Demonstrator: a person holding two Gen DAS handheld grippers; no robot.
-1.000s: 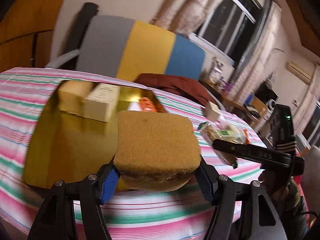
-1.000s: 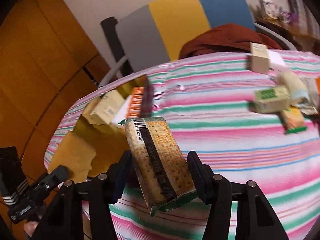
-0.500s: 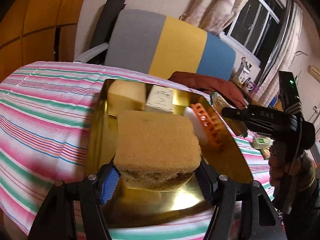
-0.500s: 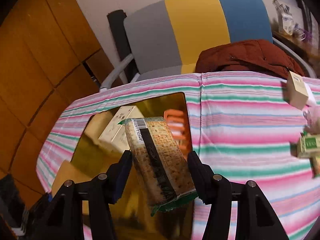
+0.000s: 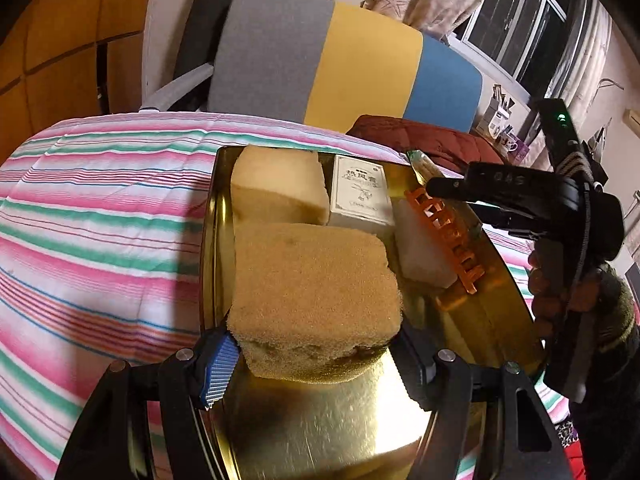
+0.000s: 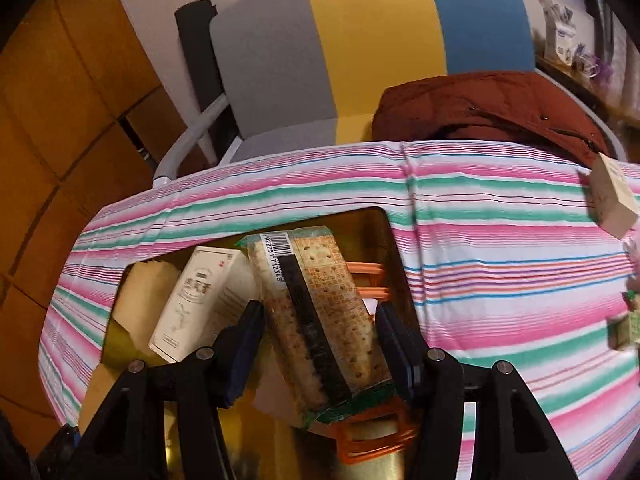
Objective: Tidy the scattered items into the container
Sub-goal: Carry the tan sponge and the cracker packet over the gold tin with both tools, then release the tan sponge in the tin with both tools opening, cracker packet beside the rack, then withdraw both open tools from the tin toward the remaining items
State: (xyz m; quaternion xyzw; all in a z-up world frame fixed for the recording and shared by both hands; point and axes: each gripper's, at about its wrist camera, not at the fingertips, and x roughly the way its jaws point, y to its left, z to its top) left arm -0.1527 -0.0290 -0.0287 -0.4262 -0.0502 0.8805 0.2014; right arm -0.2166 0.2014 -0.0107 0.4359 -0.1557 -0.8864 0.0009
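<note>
My left gripper (image 5: 316, 364) is shut on a brown sponge (image 5: 316, 288), held low over the gold tray (image 5: 320, 432). Inside the tray lie a pale sponge (image 5: 276, 188), a white box (image 5: 360, 192) and an orange-framed white item (image 5: 440, 236). My right gripper (image 6: 320, 344) is above the same tray (image 6: 264, 444) with a cracker packet (image 6: 316, 312) between its jaws. Those jaws are opening, and thin gaps show beside the packet. In the left wrist view the right gripper (image 5: 436, 186) reaches in from the right, held by a hand.
The tray rests on a pink, green and white striped cloth (image 5: 100, 208). A grey, yellow and blue chair (image 5: 340, 52) with a dark red jacket (image 6: 488, 108) stands behind the table. A cream box (image 6: 612, 200) and a green box (image 6: 624, 332) lie on the cloth at right.
Both grippers have travelled across the striped cloth to above the gold tray. The sponge stays gripped. The right jaws have widened a little around the cracker packet.
</note>
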